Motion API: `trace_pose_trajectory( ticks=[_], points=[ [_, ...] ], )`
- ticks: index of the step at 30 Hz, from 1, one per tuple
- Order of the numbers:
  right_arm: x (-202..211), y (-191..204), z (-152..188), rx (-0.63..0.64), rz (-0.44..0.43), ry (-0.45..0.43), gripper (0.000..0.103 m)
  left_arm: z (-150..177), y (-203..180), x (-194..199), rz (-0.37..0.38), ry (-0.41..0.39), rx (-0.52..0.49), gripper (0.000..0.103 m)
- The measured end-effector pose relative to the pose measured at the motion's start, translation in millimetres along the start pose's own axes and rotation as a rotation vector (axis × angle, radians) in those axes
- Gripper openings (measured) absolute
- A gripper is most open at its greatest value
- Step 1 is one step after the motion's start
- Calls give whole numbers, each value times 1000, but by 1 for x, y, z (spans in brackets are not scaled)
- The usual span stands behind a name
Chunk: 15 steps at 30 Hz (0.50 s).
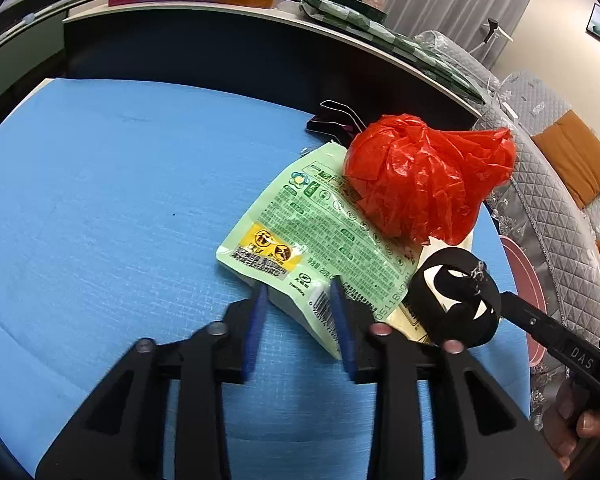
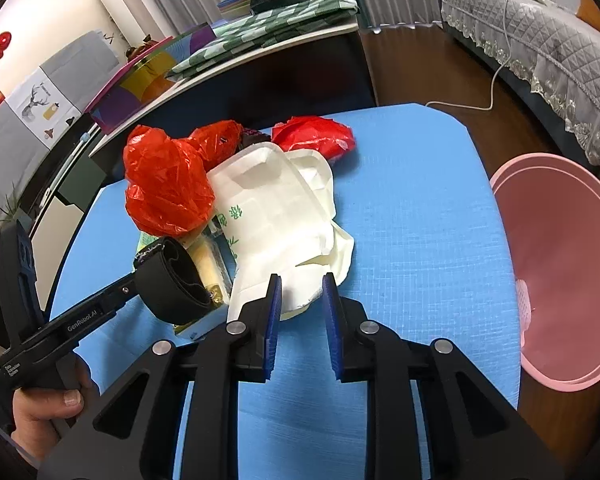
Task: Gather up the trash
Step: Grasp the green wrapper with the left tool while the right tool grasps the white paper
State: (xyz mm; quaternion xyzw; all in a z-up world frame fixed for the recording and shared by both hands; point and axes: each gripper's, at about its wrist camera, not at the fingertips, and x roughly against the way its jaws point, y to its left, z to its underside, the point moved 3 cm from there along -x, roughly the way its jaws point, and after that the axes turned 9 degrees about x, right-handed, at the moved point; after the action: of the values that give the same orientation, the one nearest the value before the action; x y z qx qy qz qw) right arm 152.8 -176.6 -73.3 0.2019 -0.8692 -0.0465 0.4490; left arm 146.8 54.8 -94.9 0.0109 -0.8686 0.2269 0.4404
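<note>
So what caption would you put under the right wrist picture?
Right gripper closed on a crushed white foam container beside red plastic bags, pink bin waiting alongside.

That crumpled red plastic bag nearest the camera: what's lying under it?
The red plastic bag rests on a green printed wrapper and overlaps the white foam container. Whatever lies under its middle is covered.

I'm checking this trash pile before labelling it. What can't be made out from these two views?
- Pink bin: right wrist view, contents cut off by the frame edge.
- Green wrapper: left wrist view, far corner hidden under the red bag.
- Wrapper's small print: too small to read.
</note>
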Motion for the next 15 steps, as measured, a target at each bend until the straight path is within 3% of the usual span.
trace_pose_trajectory(
  ticks=[7, 15],
  points=[
    [-3, -4, 2, -20, 0, 18, 25, -3, -4, 2, -17, -22, -17, 10],
    [-9, -2, 6, -33, -21, 52, 30, -10, -8, 21, -28, -97, -56, 3]
  ],
)
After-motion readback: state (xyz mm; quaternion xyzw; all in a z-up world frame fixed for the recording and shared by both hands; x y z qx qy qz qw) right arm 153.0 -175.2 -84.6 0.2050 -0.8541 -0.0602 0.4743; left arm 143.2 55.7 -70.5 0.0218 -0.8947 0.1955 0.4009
